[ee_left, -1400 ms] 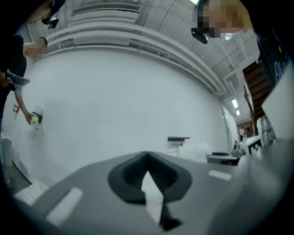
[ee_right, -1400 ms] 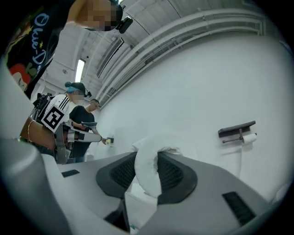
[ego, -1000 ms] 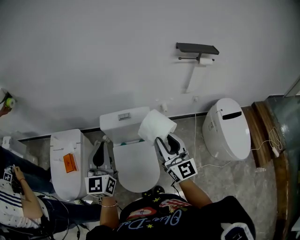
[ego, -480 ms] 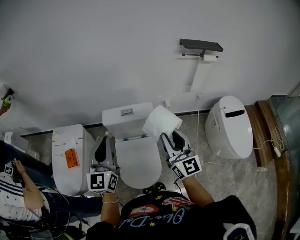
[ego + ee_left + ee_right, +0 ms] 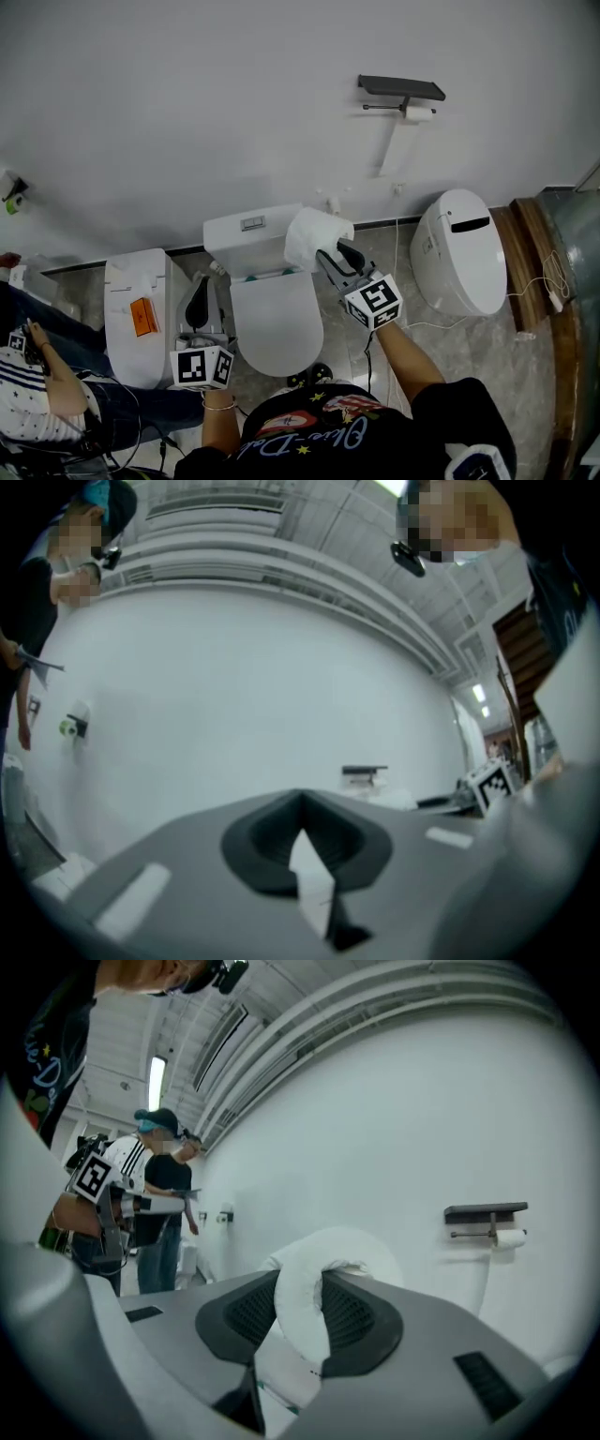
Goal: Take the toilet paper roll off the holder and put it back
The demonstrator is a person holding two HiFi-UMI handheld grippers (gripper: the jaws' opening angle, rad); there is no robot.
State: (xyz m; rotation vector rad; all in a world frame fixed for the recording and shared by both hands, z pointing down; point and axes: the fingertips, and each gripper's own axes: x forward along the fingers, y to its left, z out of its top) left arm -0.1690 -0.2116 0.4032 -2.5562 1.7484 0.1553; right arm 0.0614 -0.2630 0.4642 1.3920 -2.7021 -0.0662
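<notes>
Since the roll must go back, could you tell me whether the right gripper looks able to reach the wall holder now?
Probably yes: only bare wall shows between the right gripper, shut on the toilet paper roll, and the holder. A small roll already hangs on it, though.

Soft white paper is seen in the toilet paper roll [image 5: 312,236], pinched by the ribbed, matt dark pads [image 5: 364,1321] of the grey plastic right gripper [image 5: 328,255]; the holder [image 5: 401,90] is rendered in matt dark metal; the toilet [image 5: 272,323] is glazed glossy white; the wall [image 5: 187,112] is painted matt; the floor [image 5: 459,354] is laid in mottled stone.
</notes>
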